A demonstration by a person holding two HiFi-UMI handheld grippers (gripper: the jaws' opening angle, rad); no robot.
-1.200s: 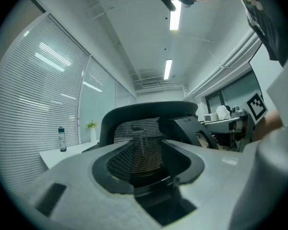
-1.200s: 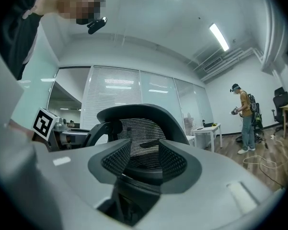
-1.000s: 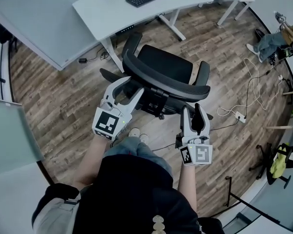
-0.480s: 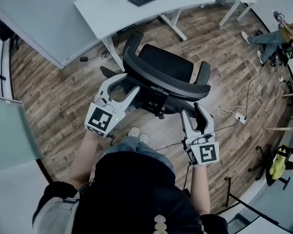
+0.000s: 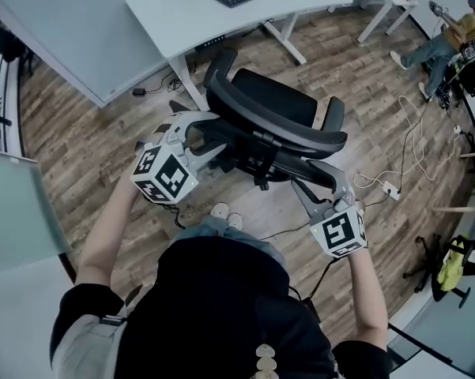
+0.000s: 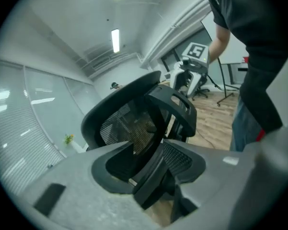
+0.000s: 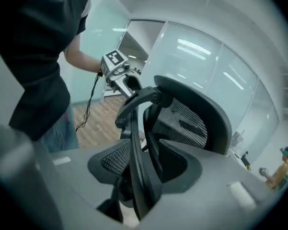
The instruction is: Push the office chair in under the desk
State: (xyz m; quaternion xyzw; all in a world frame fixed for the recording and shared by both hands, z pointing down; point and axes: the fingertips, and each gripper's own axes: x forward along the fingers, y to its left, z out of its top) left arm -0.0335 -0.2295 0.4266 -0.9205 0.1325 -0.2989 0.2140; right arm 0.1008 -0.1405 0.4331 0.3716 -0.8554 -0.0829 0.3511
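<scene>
Head view: the chair (image 5: 273, 105) stands clear of the desk (image 5: 213, 18), which lies at its 11 o'clock. A desk leg (image 5: 188, 84) at 9 o'clock could catch the armrest if the push runs crooked. A power strip (image 5: 389, 187) lies at 4 o'clock.

Left gripper view: the left gripper (image 6: 151, 171), jaws just opening, loosely straddles the backrest edge.

Right gripper view: the right gripper (image 7: 144, 174) stands open around the back frame. It could slip.
</scene>
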